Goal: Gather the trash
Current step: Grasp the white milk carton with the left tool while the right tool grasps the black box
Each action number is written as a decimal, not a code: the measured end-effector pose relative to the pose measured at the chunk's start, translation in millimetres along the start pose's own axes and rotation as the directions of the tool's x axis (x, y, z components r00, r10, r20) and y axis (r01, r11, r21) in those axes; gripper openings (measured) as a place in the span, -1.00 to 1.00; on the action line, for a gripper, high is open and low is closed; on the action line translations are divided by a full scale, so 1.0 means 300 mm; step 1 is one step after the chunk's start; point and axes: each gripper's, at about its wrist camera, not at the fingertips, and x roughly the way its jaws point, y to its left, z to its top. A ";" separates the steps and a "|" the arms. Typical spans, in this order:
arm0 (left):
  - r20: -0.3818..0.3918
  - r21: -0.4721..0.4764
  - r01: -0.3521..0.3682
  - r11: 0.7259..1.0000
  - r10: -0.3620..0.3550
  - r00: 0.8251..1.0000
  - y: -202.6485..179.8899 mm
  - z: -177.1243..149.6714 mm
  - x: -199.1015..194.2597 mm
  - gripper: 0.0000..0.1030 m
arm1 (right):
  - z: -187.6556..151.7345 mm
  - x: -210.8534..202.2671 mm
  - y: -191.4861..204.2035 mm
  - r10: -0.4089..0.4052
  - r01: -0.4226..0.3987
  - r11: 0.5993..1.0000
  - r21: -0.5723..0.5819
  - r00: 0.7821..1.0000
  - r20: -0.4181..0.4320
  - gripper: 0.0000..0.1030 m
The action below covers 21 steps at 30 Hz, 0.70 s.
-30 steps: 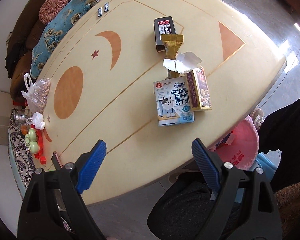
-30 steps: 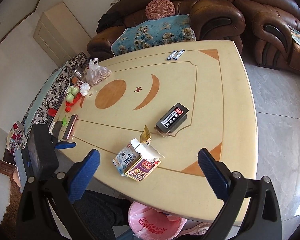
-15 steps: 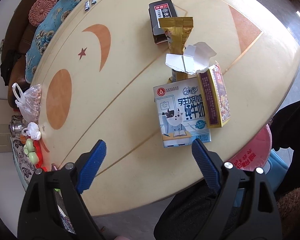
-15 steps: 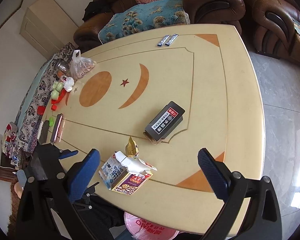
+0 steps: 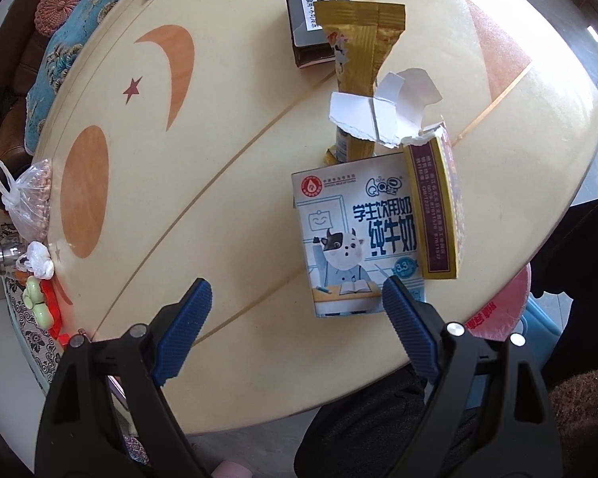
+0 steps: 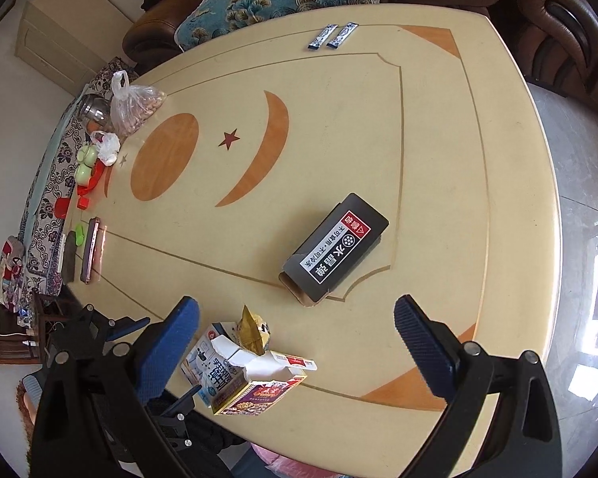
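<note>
Both grippers hover with jaws spread wide, grasping nothing: the left gripper point(image 5: 295, 298) over the milk carton point(image 5: 358, 239), the right gripper point(image 6: 299, 318) short of the black box point(image 6: 335, 249). A torn snack box point(image 5: 438, 207) leans against the carton on the table point(image 5: 227, 183), a gold wrapper point(image 5: 358, 67) behind; its contents can't be seen. A bag of nuts point(image 6: 135, 107) sits at the far edge.

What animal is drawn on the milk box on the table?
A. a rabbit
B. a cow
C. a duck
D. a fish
B: the milk box shows a black-and-white cartoon cow with little horns, sitting at a desk with a book.
</note>
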 end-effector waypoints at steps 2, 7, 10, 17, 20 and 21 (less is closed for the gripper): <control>-0.004 -0.004 0.018 1.000 -0.018 1.000 0.001 0.003 0.007 0.66 | 0.010 0.025 0.002 -0.005 0.005 1.000 0.001 1.000 -0.019 0.86; -0.005 -0.035 0.114 0.993 -0.114 0.993 0.009 0.009 0.009 0.66 | 0.037 0.086 -0.018 0.004 -0.001 0.999 0.051 0.998 -0.055 0.86; -0.007 -0.036 0.114 0.993 -0.114 0.993 0.007 0.011 0.016 0.66 | 0.050 0.117 -0.021 -0.001 0.006 0.998 0.064 0.997 -0.073 0.86; -0.005 -0.066 0.220 0.973 -0.220 0.975 0.013 0.017 0.032 0.68 | 0.085 0.204 -0.039 0.000 0.015 0.993 0.119 0.992 -0.127 0.86; -0.014 -0.051 0.196 0.979 -0.197 0.980 0.000 0.013 0.040 0.68 | 0.093 0.249 -0.057 0.018 0.007 0.987 0.160 0.988 -0.155 0.86; -0.022 -0.050 0.200 0.979 -0.201 0.979 -0.002 0.013 0.050 0.68 | 0.097 0.266 -0.064 0.022 0.007 0.984 0.176 0.986 -0.165 0.86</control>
